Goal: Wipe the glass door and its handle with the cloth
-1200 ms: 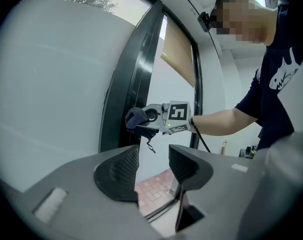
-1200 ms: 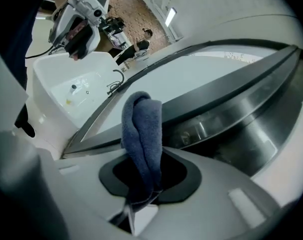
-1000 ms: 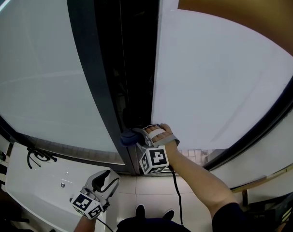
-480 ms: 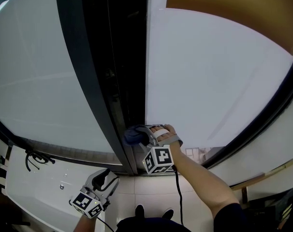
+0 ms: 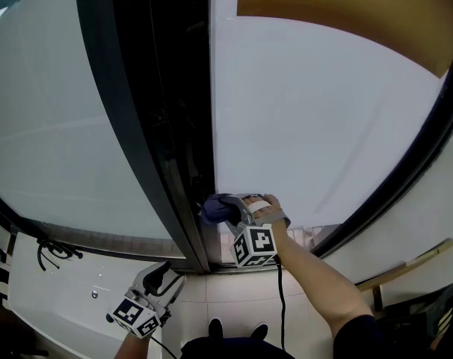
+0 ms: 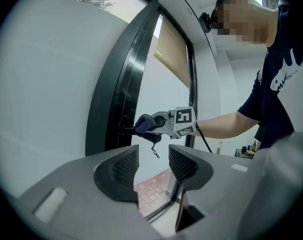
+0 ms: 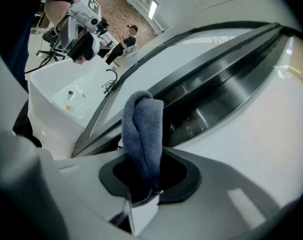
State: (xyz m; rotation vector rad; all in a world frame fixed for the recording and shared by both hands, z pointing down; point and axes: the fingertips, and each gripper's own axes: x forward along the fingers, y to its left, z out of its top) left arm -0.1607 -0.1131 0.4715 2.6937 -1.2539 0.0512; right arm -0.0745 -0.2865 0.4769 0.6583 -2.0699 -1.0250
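Cloth [image 7: 143,129] (blue, bunched) between right hand-held gripper [image 7: 146,179] jaws, at glass door [image 5: 324,126] edge

Your cloth [image 7: 143,129] is soft, napped blue-grey fabric. The door glass [image 5: 324,126] looks smooth and milky; its frame [image 5: 118,126] is dark, glossy metal. Your left gripper [image 6: 150,166] has matt grey plastic fingers [image 6: 125,166], ribbed inside.

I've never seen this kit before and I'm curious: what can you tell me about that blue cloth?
The cloth is grey-blue, soft terry-like fabric, bunched into a thick fold. The right claw is shut on its lower end, so the fold sticks out past the claw toward the dark door frame, low down beside the white glass. Whether it quite touches the frame is unclear. A short loop dangles beneath it.
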